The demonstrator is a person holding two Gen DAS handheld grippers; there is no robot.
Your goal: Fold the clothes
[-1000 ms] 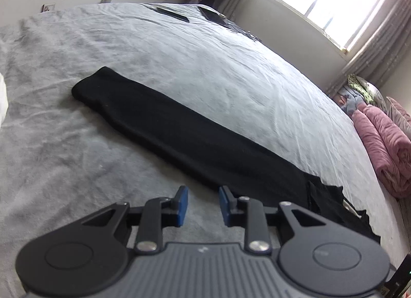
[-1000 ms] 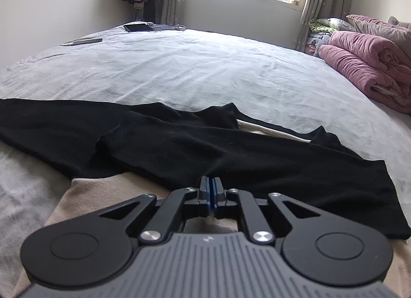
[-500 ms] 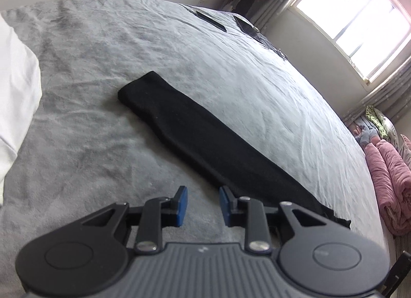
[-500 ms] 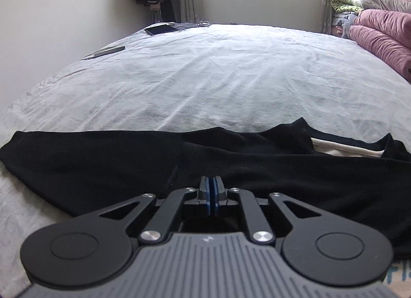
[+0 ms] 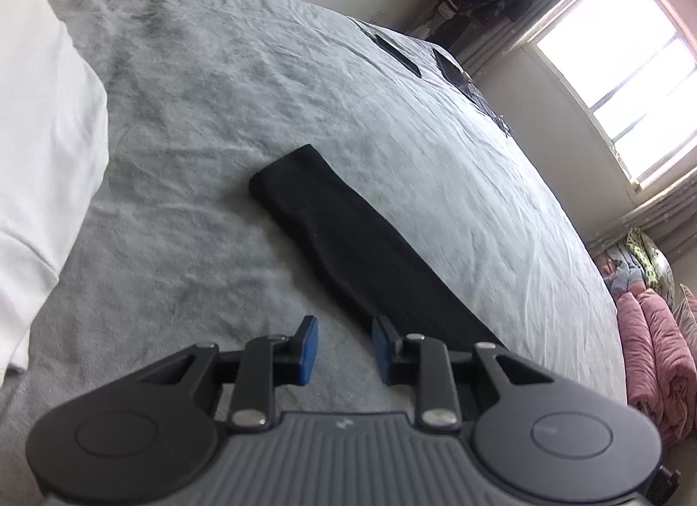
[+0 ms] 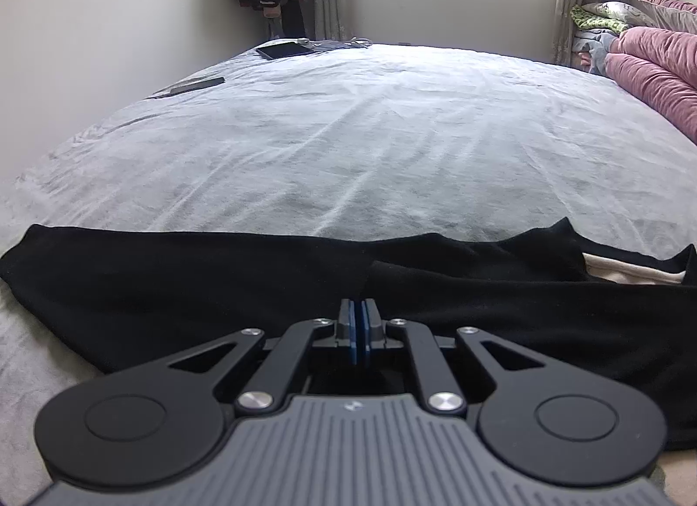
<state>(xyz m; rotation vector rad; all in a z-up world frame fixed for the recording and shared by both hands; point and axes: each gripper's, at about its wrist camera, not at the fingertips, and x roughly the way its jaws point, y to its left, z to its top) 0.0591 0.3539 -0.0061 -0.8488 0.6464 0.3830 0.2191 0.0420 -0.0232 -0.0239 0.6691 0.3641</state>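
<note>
- Two grippers differ: the left gripper (image 5: 344, 344) hovers with jaws released beside the black sleeve (image 5: 331, 227).
- Right gripper (image 6: 358, 331) jaws are clenched, probably pinching the black garment (image 6: 479, 310); the sleeve wants grasping near its cuff.

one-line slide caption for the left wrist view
Open left gripper hovers beside a black sleeve laid out on the grey bedspread.

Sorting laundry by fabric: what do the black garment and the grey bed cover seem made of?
Black garment: looks like a soft matte knit, perhaps cotton or wool; it drapes limp without shine. Bed cover: seemingly a thin woven sheet, matte, with fine creases.
</note>
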